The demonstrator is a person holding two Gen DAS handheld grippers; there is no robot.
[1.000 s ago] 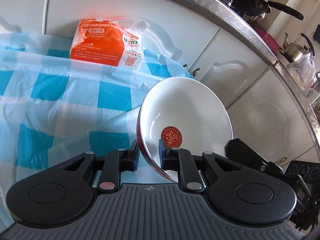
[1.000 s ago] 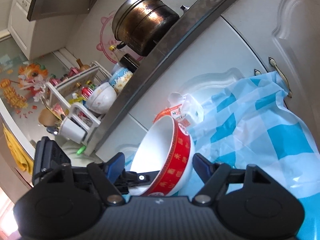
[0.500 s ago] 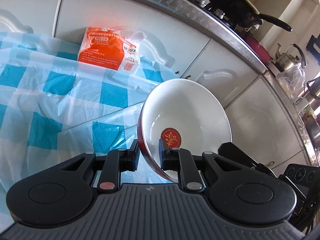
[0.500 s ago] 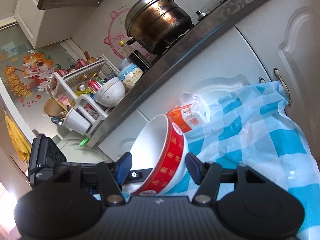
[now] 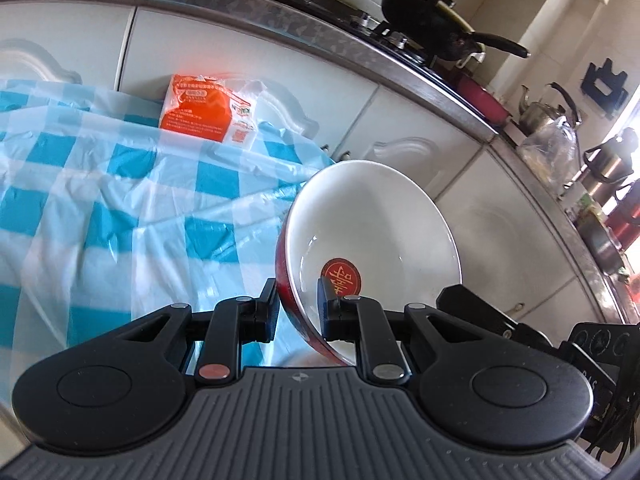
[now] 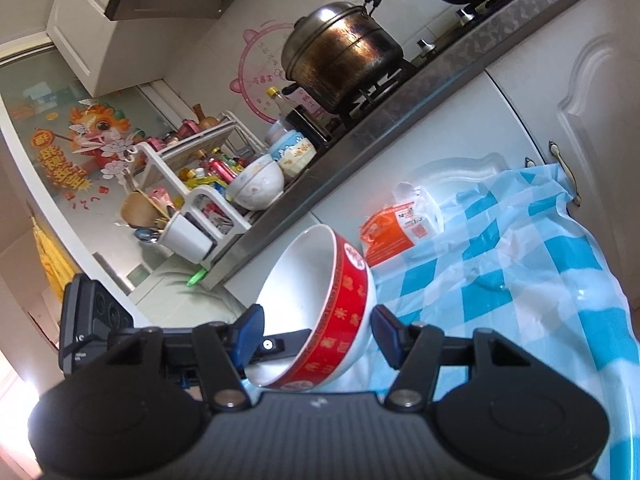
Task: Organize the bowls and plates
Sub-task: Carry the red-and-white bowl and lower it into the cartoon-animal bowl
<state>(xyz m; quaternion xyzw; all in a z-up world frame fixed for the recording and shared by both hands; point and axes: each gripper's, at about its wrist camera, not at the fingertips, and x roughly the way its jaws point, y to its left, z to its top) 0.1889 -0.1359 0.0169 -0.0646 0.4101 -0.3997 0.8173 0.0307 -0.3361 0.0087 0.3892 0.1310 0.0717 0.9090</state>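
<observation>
Bowl [image 5: 372, 256] has come up off the checked cloth [image 5: 100, 200] since a second ago; the stove edge and black pan [image 5: 436, 20] now sit lower in view. Left tongs [image 5: 298, 308] stay clamped on its rim, bowl tilted on edge in the air. Right tongs [image 6: 316, 330] have narrowed around the red outside, pads not touching, so apart. Likely a carry to the counter. Writing: red character seal inside the bowl, gold characters on the band, orange packet [image 5: 200, 110] unreadable.
</observation>
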